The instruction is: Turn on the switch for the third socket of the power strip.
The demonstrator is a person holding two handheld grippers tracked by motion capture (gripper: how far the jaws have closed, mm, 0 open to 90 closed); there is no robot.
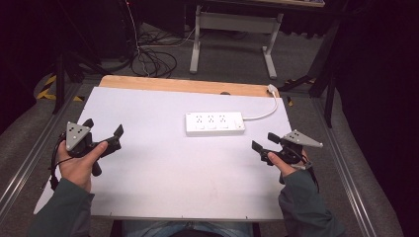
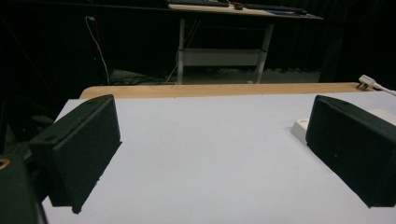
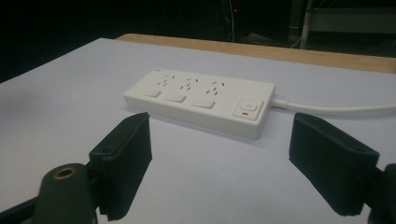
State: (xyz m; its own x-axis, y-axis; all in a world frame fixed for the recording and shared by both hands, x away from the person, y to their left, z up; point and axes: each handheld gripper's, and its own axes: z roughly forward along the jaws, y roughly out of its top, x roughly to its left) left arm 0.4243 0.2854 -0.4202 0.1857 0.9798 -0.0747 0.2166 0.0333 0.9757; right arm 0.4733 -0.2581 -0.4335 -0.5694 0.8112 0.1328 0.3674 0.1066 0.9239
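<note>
Power strip (image 1: 215, 123), white with three sockets and a switch at its right end, is lying on the white table (image 1: 163, 182) toward the far right, its cable (image 1: 264, 113) curving off to the back edge. Right gripper (image 1: 263, 143) is hovering near it on the right, jaws standing wide with nothing between them, pointing at the strip. Left gripper (image 1: 106, 132) is hanging well apart over the left side, jaws also spread wide and empty. Wooden edge (image 1: 188, 85) is showing beyond the white surface.
</note>
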